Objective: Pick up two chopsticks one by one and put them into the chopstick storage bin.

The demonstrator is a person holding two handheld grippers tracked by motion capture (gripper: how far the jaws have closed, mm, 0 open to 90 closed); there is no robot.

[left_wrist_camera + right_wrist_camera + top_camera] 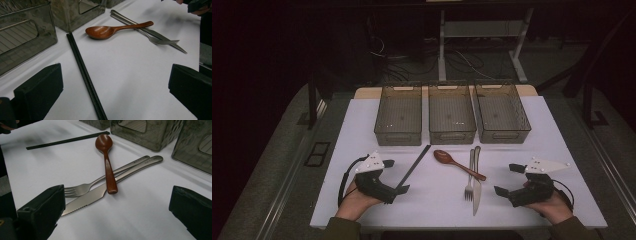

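A pair of black chopsticks [414, 166] [85, 75] [67, 140] lies on the white table [362, 200]. To its right a brown wooden spoon [457, 163] [110, 30] [107, 165] rests with its handle across a steel fork [470, 175] [155, 40] [82, 188] and a steel knife [476, 182] [175, 46] [92, 196]. My left gripper [395, 176] [115, 95] stands open just left of the chopsticks' near end. My right gripper [507, 179] [117, 215] is open to the right of the knife. Neither holds anything.
Three clear grey bins stand in a row at the back: left [398, 114] [22, 35], middle [451, 113], right [502, 112] [197, 147]. Bare tabletop lies between the cutlery and the near edge. Desk legs and cables are on the dark floor beyond.
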